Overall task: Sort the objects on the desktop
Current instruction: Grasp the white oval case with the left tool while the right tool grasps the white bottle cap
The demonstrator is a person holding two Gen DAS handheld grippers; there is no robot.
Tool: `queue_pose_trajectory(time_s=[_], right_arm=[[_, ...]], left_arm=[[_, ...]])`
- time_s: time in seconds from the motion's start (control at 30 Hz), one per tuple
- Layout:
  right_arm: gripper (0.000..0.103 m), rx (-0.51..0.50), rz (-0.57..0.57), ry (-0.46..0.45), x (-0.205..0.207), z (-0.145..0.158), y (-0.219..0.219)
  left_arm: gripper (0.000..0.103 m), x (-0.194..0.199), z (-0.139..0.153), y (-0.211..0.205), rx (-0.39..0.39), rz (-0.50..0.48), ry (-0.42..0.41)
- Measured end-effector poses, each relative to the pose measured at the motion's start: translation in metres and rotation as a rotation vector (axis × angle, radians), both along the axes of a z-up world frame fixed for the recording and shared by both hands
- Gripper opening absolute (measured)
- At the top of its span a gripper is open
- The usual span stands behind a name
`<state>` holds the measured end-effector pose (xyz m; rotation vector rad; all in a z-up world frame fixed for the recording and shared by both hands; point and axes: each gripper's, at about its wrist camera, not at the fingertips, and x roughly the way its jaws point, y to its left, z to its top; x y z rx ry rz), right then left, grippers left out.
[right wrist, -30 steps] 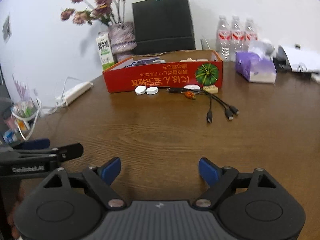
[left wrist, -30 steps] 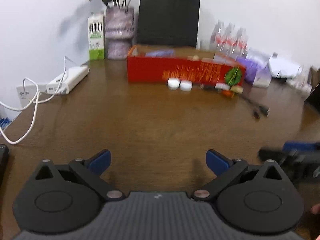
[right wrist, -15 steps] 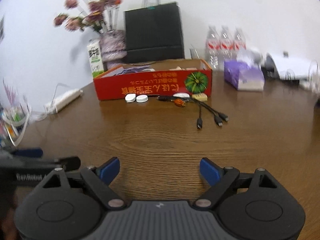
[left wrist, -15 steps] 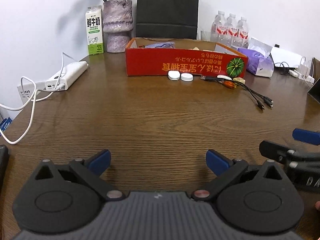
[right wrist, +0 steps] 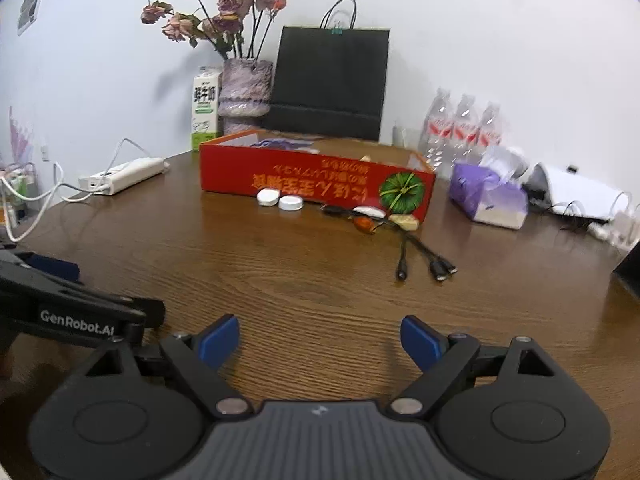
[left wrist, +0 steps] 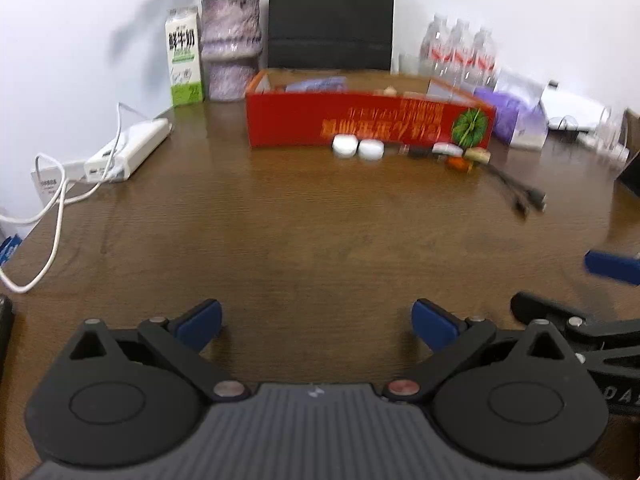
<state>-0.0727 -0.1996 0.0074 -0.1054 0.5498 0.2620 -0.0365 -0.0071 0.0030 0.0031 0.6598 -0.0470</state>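
A red cardboard box stands at the far side of the brown table. In front of it lie two white round caps, a white oval piece, an orange piece, a beige block and a black multi-plug cable. My right gripper hovers open over bare wood near the table's front, nothing between its blue pads. My left gripper is open and empty as well, beside it on the left.
Behind the box stand a milk carton, a vase of dried flowers, a black paper bag and water bottles. A purple tissue pack sits right, a white power strip with cords left.
The right wrist view has rolled, tilting the scene, and shifted slightly sideways. The left gripper stays put. Both stay open and empty.
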Motion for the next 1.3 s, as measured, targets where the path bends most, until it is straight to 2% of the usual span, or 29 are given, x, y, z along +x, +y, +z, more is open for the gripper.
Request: queue_pose_trajectory(time_s=[0.1,0.17,0.3,0.43,0.5,0.57,0.6,0.7,0.77,0.8,0.83,0.87,0.9,0.93,1.07,1.13,1.2,1.3], right_arm=[[0.09,0.166,0.017,0.054,0.027,0.011,-0.026],[0.09,0.22,-0.003,0.054,0.051,0.018,-0.039],[0.088,0.13,-0.031,-0.015,0.104,0.029,-0.044],[0.077,0.097,0.027,0.033,0.159,0.028,-0.036],[0.065,0.106,0.1,0.063,0.178,0.027,-0.024],[0.058,0.087,0.18,0.083,0.193,0.025,-0.007],[0.051,0.067,0.201,0.079,0.199,0.023,0.002],[0.039,0.03,0.235,0.086,0.215,0.018,0.019],[0.039,0.049,0.253,0.102,0.224,0.014,0.022],[0.039,0.06,0.264,0.111,0.228,0.012,0.024],[0.039,0.059,0.275,0.115,0.23,0.011,0.027],[0.038,0.045,0.29,0.11,0.232,0.009,0.032],[0.038,0.025,0.305,0.098,0.233,0.008,0.038],[0.038,-0.002,0.322,0.079,0.233,0.008,0.045],[0.037,-0.076,0.335,0.065,0.24,0.003,0.068],[0.036,-0.059,0.33,0.104,0.245,-0.002,0.072],[0.024,-0.013,0.321,0.12,0.248,-0.003,0.071],[0.022,0.014,0.28,0.126,0.246,-0.004,0.071]], left_arm=[[0.103,0.013,0.014,-0.002,-0.027,-0.026,-0.08],[0.103,0.034,0.021,-0.007,-0.018,-0.044,-0.104],[0.103,0.097,0.025,-0.017,-0.009,-0.107,-0.061],[0.103,0.152,0.018,-0.018,0.006,-0.113,-0.058],[0.098,0.174,0.015,-0.016,-0.012,-0.132,-0.066],[0.084,0.193,0.012,-0.012,-0.03,-0.14,-0.044],[0.081,0.201,0.01,-0.008,-0.046,-0.133,-0.035],[0.077,0.222,0.002,-0.001,-0.091,-0.115,0.003],[0.062,0.229,-0.002,0.004,-0.137,-0.12,0.027],[0.06,0.229,-0.002,0.006,-0.135,-0.112,0.012],[0.053,0.228,-0.003,0.006,-0.124,-0.099,0.011],[0.039,0.227,-0.003,0.007,-0.115,-0.088,0.01],[0.032,0.225,-0.003,0.008,-0.104,-0.079,0.009],[0.028,0.222,-0.002,0.01,-0.103,-0.066,0.012],[0.028,0.206,-0.003,0.031,-0.152,-0.012,0.015],[0.028,0.194,0.0,0.039,-0.146,0.023,0.027],[0.028,0.181,0.001,0.044,-0.156,0.049,0.031],[0.028,0.155,0.002,0.044,-0.135,0.074,0.03]])
